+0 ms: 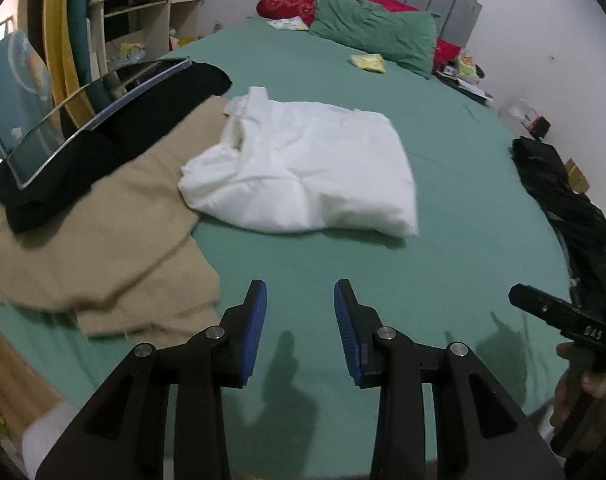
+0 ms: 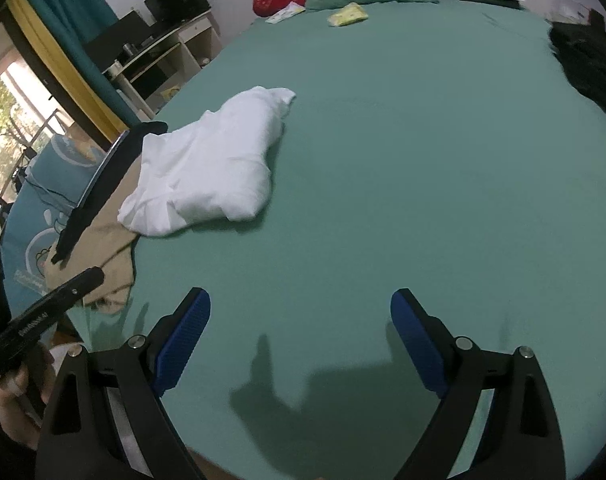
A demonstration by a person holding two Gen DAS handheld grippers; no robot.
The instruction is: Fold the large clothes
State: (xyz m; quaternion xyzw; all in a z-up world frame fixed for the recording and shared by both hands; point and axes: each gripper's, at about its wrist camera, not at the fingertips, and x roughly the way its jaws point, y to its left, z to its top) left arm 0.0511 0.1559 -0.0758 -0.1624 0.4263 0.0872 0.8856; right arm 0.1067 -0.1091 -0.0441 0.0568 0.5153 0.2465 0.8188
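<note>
While white garment (image 1: 303, 168) lies folded ahead, both tongs empty, apart.

Two black hand-held grippers with blue pads

Left gripper (image 1: 300, 300) and right gripper (image 2: 300, 308): black linkage arms, silver pivot screws, ribbed blue pads (image 1: 257, 332); white lettering on the handles.

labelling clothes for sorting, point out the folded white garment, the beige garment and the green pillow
folded white garment (image 1: 315, 172), left wrist view, middle of its top layer
beige garment (image 1: 103, 248), left wrist view, its flat middle
green pillow (image 1: 371, 28), left wrist view, centre of its face
</note>
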